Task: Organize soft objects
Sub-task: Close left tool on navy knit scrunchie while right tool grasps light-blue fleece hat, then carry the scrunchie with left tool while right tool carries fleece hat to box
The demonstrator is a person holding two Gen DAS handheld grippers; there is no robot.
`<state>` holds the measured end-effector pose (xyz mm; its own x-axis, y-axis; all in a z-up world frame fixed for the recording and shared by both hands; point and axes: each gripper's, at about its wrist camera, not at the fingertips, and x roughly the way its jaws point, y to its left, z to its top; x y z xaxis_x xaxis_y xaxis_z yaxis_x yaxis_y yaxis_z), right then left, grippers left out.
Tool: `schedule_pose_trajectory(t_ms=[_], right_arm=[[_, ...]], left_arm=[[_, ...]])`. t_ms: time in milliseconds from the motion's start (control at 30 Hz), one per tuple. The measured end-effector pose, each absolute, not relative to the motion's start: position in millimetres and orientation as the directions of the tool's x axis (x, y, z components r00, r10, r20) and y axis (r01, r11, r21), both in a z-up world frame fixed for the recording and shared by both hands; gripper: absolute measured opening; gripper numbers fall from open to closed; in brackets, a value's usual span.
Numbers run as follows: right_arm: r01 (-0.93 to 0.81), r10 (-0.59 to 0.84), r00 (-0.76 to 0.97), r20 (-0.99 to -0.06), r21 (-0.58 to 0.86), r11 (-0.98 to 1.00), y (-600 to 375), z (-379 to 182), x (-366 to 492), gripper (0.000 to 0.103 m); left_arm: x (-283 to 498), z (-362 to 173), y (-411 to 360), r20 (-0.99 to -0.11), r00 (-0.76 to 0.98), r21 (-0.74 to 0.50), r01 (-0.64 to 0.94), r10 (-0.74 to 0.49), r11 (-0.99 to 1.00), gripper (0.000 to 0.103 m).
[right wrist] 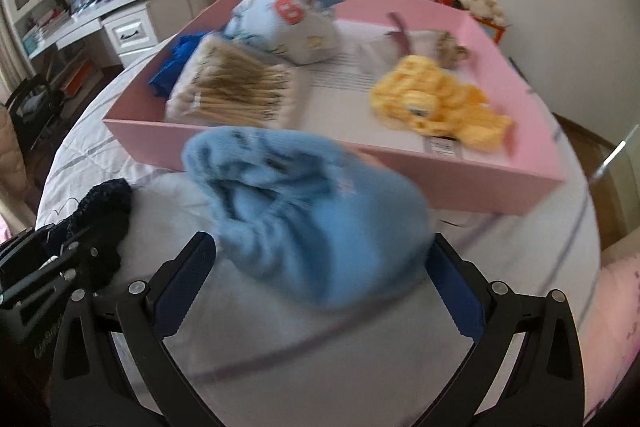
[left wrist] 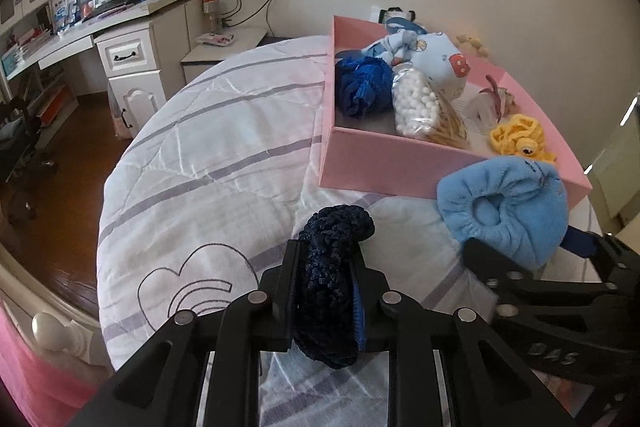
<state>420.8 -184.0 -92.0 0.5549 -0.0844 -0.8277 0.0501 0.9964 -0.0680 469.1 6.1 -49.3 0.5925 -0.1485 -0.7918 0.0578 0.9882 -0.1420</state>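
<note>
In the left wrist view, the white quilted bedspread [left wrist: 208,163] fills the left and centre of the frame. At bottom centre the left gripper [left wrist: 326,259] has its jaws clamped on a dark navy knitted piece [left wrist: 332,283], held above the bedspread. Upper right of centre sits the pink box [left wrist: 384,163], holding a royal-blue fabric bundle [left wrist: 362,87], a bag of cotton balls [left wrist: 414,103], a pale blue printed pouch [left wrist: 436,63] and a yellow crocheted toy [left wrist: 518,137]. At lower right, just in front of the box's near wall, the light blue plush slipper [left wrist: 506,207] is held by the right gripper [right wrist: 322,259]. The blurred right wrist view shows its jaws spread wide, the slipper wedged between them at centre frame
</note>
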Motion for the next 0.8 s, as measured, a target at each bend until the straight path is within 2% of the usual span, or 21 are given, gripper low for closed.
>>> schedule_pose_trajectory(t_ms=[200,300,467,533,667,800], right_arm=[[0.069,-0.111,0.557,-0.823,-0.088,0.994,-177.4,-101.6,434.7,0.103],[0.075,-0.103,0.567,-0.818,-0.073,0.995,-181.7,-101.3,432.7,0.097],[0.084,-0.105,0.578,-0.809,-0.069,0.994,-191.9,-93.7,423.0,0.051],[0.095,-0.105,0.578,-0.809,-0.061,0.994,-196.7,-91.4,420.1,0.040],[0.100,-0.076,0.577,-0.813,-0.022,0.995,-208.0,-87.0,414.8,0.029],[0.095,-0.056,0.579,-0.814,0.000,0.995,-212.7,-83.7,409.0,0.026]], left_arm=[[474.2,-52.5,15.6,-0.786,0.592,-0.170,0.074,-0.180,0.983,0.021],[473.6,-52.5,16.8,-0.784,0.593,-0.173,0.075,-0.183,0.982,0.021],[473.6,-51.9,13.9,-0.788,0.592,-0.162,0.066,-0.169,0.985,0.019],[474.3,-51.6,10.6,-0.790,0.592,-0.156,0.060,-0.161,0.986,0.019],[473.9,-50.3,4.2,-0.789,0.600,-0.125,0.057,-0.134,0.991,0.019],[470.5,-47.4,0.8,-0.791,0.600,-0.115,0.051,-0.123,0.992,0.018]])
